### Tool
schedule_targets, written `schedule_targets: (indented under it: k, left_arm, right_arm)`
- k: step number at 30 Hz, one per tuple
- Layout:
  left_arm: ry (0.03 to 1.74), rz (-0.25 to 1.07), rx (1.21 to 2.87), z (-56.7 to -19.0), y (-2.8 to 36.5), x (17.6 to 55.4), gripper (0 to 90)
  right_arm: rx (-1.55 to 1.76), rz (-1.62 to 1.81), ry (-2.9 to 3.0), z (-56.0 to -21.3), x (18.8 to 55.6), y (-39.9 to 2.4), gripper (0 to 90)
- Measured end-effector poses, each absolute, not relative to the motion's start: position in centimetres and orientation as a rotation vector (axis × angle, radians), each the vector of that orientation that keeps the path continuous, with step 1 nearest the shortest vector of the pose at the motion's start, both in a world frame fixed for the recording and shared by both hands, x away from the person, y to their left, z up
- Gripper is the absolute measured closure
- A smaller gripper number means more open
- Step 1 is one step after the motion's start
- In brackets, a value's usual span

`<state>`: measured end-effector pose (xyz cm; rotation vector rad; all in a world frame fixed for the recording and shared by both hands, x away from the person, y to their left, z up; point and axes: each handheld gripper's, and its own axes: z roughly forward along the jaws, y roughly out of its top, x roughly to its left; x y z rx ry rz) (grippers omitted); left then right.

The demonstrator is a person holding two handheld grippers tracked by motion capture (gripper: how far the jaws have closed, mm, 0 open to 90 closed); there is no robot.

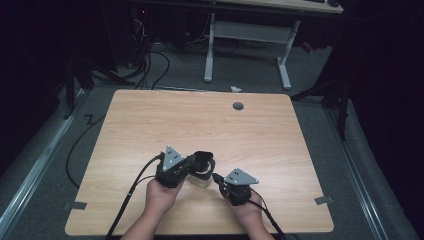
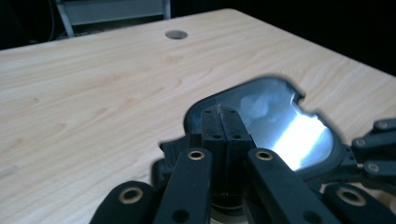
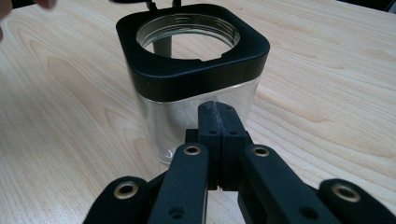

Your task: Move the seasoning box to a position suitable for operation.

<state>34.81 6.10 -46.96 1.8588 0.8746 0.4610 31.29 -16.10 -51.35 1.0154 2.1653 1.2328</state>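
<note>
Desk: light wood, 1 grey grommet near far edge. Jar: clear square body, black collar, open mouth, upright on desk near the front edge, between both tongs. Left tongs: jaws pressed together, tips over jar's rim. Right tongs: jaws pressed together, just beside jar's clear wall.
</note>
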Motion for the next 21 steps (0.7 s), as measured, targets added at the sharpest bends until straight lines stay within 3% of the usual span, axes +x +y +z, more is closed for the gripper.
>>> schedule_targets:
  k: [14, 21]
  left_arm:
    - [0.867, 0.502, 1.836, -47.4, 5.3, 33.9, 90.0]
    - [0.943, 0.571, 1.788, -48.2, 8.0, 30.8, 90.0]
  right_arm:
    - [1.009, 1.230, 2.169, -51.5, 31.3, -16.0, 90.0]
    - [1.032, 1.206, 2.137, -51.0, 32.9, -17.3, 90.0]
